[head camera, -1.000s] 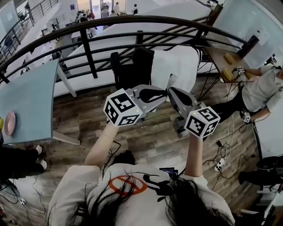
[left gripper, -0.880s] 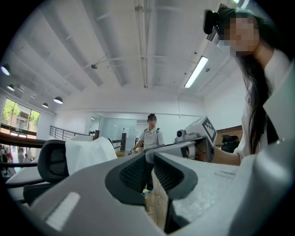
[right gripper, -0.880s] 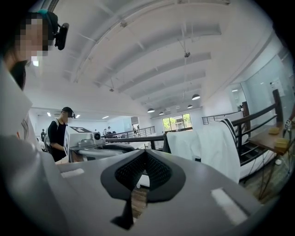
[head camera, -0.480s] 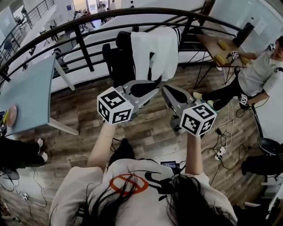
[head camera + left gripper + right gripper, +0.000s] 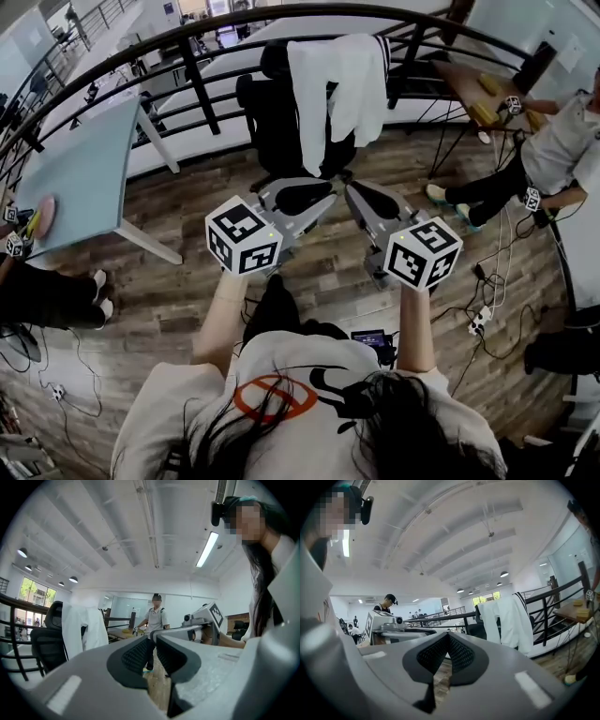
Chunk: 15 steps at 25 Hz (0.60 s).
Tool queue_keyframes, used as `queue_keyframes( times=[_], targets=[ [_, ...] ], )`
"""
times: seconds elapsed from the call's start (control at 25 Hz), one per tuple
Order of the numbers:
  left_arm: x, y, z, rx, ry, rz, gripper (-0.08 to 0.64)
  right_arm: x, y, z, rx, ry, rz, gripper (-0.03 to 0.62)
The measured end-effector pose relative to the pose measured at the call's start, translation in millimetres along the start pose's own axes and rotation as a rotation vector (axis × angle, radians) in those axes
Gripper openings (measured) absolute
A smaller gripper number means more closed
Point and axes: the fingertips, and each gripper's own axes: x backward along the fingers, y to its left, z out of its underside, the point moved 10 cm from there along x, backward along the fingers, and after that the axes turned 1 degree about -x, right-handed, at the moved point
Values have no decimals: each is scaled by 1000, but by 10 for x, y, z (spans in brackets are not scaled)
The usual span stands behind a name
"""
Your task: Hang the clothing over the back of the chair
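Observation:
A white garment (image 5: 342, 89) hangs draped over the back of a black office chair (image 5: 267, 117) at the railing. Both grippers are held side by side, level, short of the chair and apart from it. My left gripper (image 5: 317, 194) stands slightly open, a narrow gap between its pads, nothing in it. My right gripper (image 5: 364, 200) is shut and empty. The left gripper view has the garment (image 5: 82, 627) and chair (image 5: 44, 646) at its left, beyond the jaws (image 5: 152, 651). In the right gripper view the garment (image 5: 508, 620) hangs right of the closed tips (image 5: 448, 649).
A black metal railing (image 5: 192, 70) curves behind the chair. A pale blue table (image 5: 80, 173) with a pink plate (image 5: 42, 216) stands at the left. At the right a seated person (image 5: 553, 150) works at a wooden desk (image 5: 469, 89). Cables (image 5: 487, 314) lie on the wood floor.
Both grippers have drawn back from the chair, which now sits farther off with the garment hanging straight down its back. Neither gripper's jaws have changed.

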Motion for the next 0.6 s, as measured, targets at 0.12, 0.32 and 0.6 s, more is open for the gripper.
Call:
queue_keyframes(
  times=[0.12,0.32,0.6],
  targets=[
    [176,-75,115,17,0,-32,170,-36,138,111,2,21,-32,21],
    [163,-343,114,-12,-10,-61,170,156,200,140,29,4,-61,21],
    [280,-182,179,3,-5,-106,170,-140,184,209,0,26,-89,21]
  ],
)
